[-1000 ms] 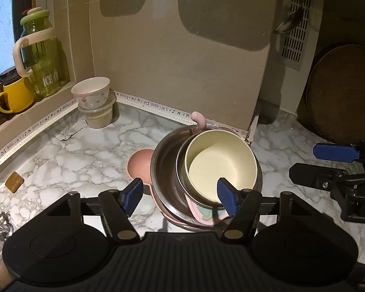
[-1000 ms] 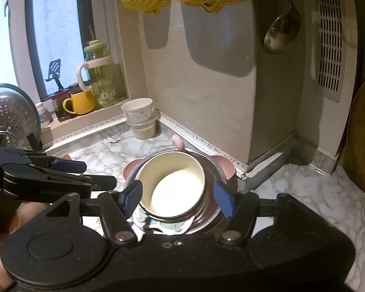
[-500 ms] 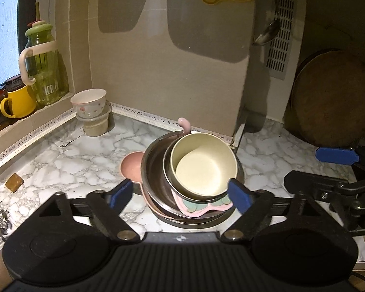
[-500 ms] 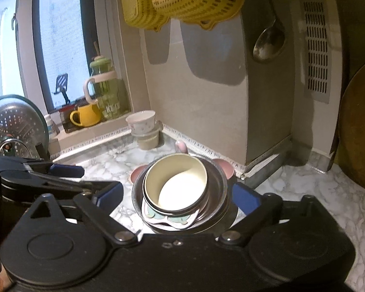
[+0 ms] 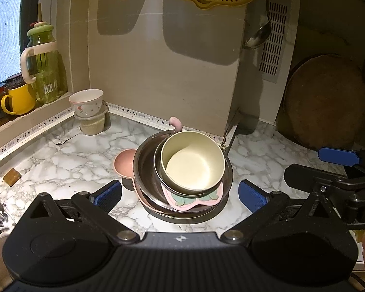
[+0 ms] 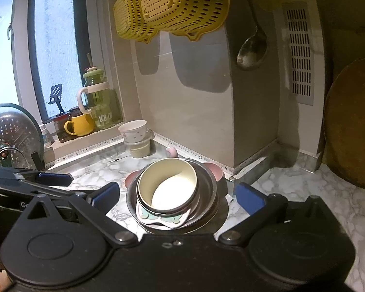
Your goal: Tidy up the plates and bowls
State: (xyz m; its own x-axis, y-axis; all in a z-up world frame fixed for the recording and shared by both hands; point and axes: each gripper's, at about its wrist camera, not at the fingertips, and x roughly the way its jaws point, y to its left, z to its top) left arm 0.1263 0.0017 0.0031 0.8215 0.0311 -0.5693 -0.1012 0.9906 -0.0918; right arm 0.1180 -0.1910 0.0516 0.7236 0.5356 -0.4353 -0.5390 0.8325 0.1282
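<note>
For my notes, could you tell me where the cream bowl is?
In both wrist views the cream bowl sits centre frame, topmost in the steel bowl, on the marble counter.

Steel bowl (image 5: 146, 168) hides most of pink plate (image 5: 124, 164).

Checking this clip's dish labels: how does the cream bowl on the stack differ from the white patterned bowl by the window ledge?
The cream bowl is plain and wider; the white patterned bowl carries small printed motifs and looks narrower. The cream bowl sits tilted inside the steel bowl at mid-counter; the patterned bowl stands upright on a lidded container in the corner. Both are open side up, empty, and untouched by either gripper.
</note>
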